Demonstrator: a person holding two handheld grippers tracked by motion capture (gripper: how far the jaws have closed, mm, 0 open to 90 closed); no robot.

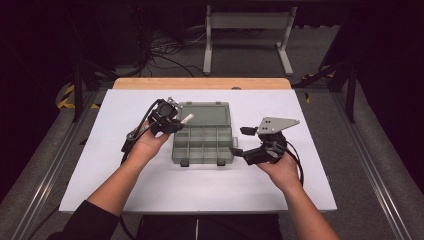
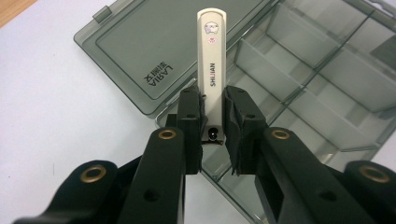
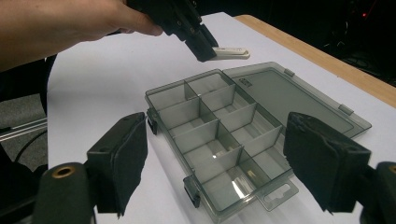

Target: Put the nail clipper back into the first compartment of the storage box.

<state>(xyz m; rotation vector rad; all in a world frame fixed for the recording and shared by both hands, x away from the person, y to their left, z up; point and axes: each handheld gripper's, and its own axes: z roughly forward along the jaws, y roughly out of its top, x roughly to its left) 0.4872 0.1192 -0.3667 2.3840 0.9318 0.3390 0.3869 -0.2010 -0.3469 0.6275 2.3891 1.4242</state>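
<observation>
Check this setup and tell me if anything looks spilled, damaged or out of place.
Nothing stands out. The grey compartment box lies flat on the white table, lid folded open, compartments apparently empty and dividers straight. The left gripper holds a slim white stick cleanly above the box. The right gripper is open beside it.

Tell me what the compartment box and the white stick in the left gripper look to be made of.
Compartment box: smoky grey see-through plastic, glossy; the white table shows through its lid and dividers, and the floor glints.
White stick: probably smooth plastic with a satin, cream-white casing and printed lettering; metal can't be ruled out. The left gripper clamps it between its dark pads.
</observation>
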